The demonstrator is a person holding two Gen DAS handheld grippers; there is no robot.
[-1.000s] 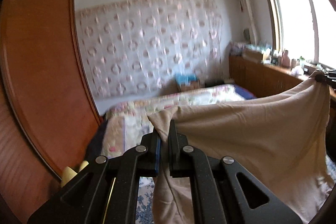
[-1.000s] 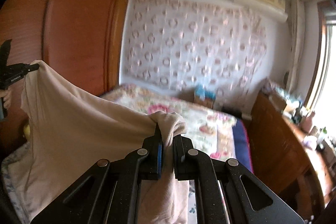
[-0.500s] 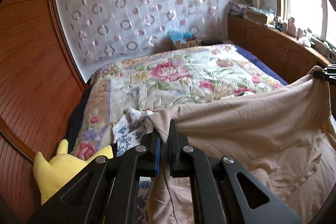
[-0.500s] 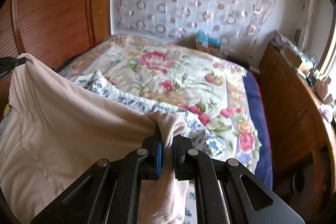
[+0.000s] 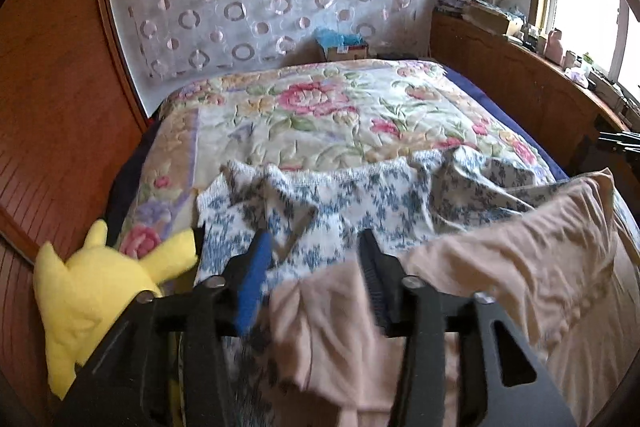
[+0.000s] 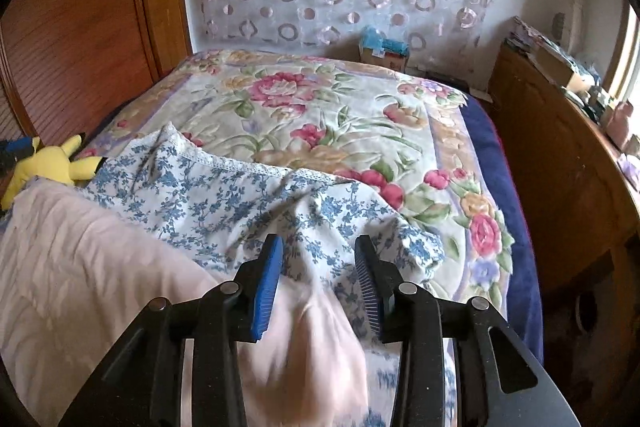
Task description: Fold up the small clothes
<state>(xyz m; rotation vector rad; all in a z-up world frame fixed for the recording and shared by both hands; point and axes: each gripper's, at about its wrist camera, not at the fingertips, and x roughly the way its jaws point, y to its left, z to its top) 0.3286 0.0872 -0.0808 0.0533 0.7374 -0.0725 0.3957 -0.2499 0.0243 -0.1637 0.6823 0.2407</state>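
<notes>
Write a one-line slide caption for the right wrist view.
Right gripper opening over a beige garment whose corner lies loose between its jaws, atop blue-floral clothing on a flowered bedspread.

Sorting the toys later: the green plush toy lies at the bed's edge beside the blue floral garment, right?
Not quite. The plush toy is yellow, not green, as the left wrist view shows. It does lie at the edge of the bed beside the blue floral garment.

no text, label, brand, number or sign can be read in either view; the small box (image 5: 345, 47) by the far wall behind the bed carries print on its side, but it is too small and blurred to make out
</notes>
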